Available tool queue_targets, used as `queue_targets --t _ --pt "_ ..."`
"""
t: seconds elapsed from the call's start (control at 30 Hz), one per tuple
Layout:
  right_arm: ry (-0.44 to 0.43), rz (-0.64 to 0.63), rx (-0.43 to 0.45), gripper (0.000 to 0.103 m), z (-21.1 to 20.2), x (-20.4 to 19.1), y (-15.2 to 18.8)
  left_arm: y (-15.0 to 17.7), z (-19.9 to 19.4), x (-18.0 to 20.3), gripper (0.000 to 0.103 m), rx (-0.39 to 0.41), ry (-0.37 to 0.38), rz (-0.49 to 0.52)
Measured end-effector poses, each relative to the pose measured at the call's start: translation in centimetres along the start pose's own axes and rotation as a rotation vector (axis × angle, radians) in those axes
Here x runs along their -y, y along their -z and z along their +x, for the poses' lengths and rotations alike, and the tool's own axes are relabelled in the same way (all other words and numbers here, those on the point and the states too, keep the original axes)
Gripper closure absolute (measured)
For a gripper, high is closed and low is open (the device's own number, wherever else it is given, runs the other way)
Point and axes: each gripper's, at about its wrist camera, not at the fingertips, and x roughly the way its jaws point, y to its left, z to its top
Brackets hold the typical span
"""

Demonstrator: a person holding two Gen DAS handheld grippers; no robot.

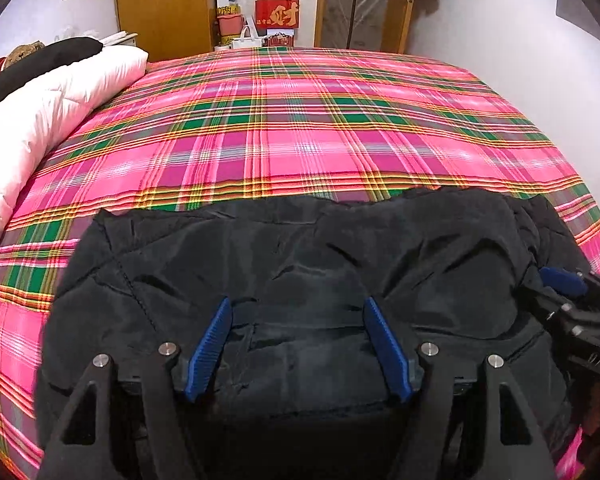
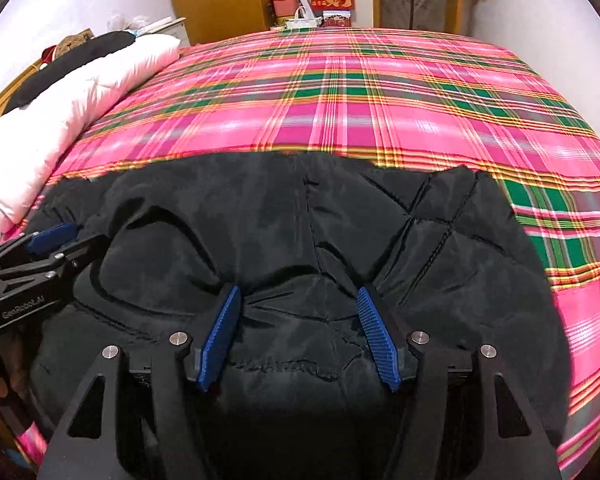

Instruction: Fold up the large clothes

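A black quilted jacket (image 1: 300, 264) lies on the pink plaid bed (image 1: 284, 132), at the near edge. My left gripper (image 1: 298, 308) is open, its blue fingers (image 1: 212, 344) spread wide and resting on the jacket's near part. My right gripper (image 2: 298, 296) is open too, its fingers pressed into the jacket (image 2: 300, 220) with fabric puckered between them. The right gripper shows at the right edge of the left wrist view (image 1: 568, 284). The left gripper shows at the left edge of the right wrist view (image 2: 52, 240).
A white-pink duvet (image 1: 40, 120) and a black garment (image 1: 48, 60) lie along the bed's left side. Boxes and a red bag (image 1: 276, 12) stand beyond the far end, between wooden wardrobes (image 1: 164, 4). A white wall (image 1: 500, 32) is at the right.
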Motion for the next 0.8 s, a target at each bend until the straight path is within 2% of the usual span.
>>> queue_targets --t 0.1,0.2,0.27,0.33,0.4,0.43,0.53,0.67,0.8 --pt "0.006 0.001 0.069 0.043 -3.0 1.1 0.3 0.2 -2.5 -0.8 0.032 0.038 -0.038 0.009" --pt "0.059 -0.002 0.115 0.043 -5.3 3.5 1.6 1.3 -5.3 -2.4 0.032 0.085 -0.121 0.024" --pt "0.099 0.013 0.1 0.043 -5.1 5.4 2.3 2.4 -6.7 -4.1 0.032 0.11 -0.148 -0.012" --pt "0.133 0.06 0.05 0.043 -3.8 7.6 3.2 3.7 -6.3 -5.7 0.032 0.09 -0.188 -0.046" --pt "0.119 0.085 0.028 0.043 -2.6 9.0 4.1 4.7 -4.4 -6.8 0.031 0.031 -0.182 -0.078" --pt "0.113 0.088 0.028 0.043 -2.5 9.3 4.3 5.0 -3.9 -7.0 0.03 0.028 -0.174 -0.079" --pt "0.134 0.077 0.031 0.043 -2.0 9.1 4.6 4.9 -3.2 -6.6 0.03 0.05 -0.186 -0.05" --pt "0.133 0.082 0.029 0.042 -1.3 9.1 4.5 5.0 -2.4 -7.8 0.027 0.056 -0.129 -0.106" --pt "0.137 0.064 0.03 0.042 -1.2 9.1 4.8 5.1 -2.2 -7.7 0.026 0.068 -0.125 -0.101"
